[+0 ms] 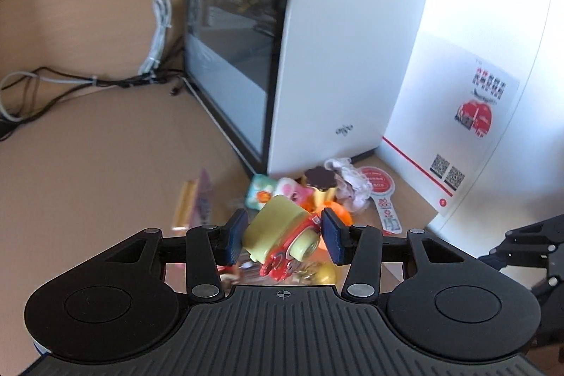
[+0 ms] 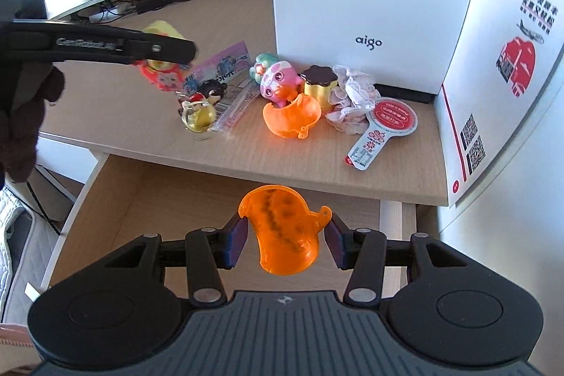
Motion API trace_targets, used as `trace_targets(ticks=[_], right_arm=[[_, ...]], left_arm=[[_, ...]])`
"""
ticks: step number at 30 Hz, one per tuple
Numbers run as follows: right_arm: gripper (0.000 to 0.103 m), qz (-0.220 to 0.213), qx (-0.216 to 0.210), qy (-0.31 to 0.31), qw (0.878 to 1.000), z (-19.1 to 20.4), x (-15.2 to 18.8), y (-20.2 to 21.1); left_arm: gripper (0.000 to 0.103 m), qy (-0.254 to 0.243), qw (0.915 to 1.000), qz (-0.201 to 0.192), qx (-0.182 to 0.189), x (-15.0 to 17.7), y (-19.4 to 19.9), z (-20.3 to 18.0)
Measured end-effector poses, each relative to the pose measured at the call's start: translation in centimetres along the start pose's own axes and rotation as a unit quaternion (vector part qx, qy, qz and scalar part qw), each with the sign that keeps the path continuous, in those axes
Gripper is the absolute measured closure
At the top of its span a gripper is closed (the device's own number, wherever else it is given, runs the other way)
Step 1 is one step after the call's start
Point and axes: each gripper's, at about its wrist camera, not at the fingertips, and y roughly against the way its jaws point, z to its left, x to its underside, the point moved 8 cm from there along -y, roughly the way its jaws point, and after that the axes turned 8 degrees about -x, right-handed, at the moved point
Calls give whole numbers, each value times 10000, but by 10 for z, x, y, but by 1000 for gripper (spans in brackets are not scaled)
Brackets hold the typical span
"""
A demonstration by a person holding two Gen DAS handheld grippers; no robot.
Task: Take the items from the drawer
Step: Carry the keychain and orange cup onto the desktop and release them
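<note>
The left tool [image 1: 286,235] is clamped on a yellow-green toy with a red base [image 1: 282,236], held above the worktop [image 2: 148,115]. To set it down well, aim for the bare patch at about nine o'clock of the pile — short of the keychain figure [image 2: 201,110] — lower until the base rests flat, then let go. The right tool [image 2: 284,236] grips an orange translucent shell half [image 2: 283,229] over the open drawer [image 2: 148,199], whose visible floor looks bare. It should clear the worktop's front edge and land beside its twin, the other orange shell half [image 2: 290,118]. The held shell is glossy, thin-walled and curved, with a small loop at two o'clock — likely slippery in the pads.
</note>
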Motion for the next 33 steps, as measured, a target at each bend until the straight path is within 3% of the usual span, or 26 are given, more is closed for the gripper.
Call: trace_targets(ticks=[7, 11, 15, 16, 23, 29, 33], right_arm=[[55, 81, -50, -208, 9997, -11, 9, -15], [55, 117, -47, -358, 9993, -20, 12, -21], [55, 105, -26, -449, 9989, -26, 13, -23], [55, 108, -30, -470, 9988, -27, 13, -24], [55, 170, -42, -569, 9982, -33, 16, -30], [55, 208, -19, -586, 9981, -36, 12, -35], [55, 194, 53, -548, 9983, -38, 8, -35]], left_arm=[[53, 102, 9998, 52, -158, -1, -51, -15], [52, -49, 9980, 498, -388, 10, -88, -15], [72, 33, 9975, 661, -267, 17, -103, -15], [72, 4, 9974, 641, -345, 16, -104, -15], [71, 28, 9982, 484, -358, 5, -89, -7], [71, 500, 9978, -86, -419, -21, -47, 19], [71, 891, 9943, -229, -530, -22, -21, 37]])
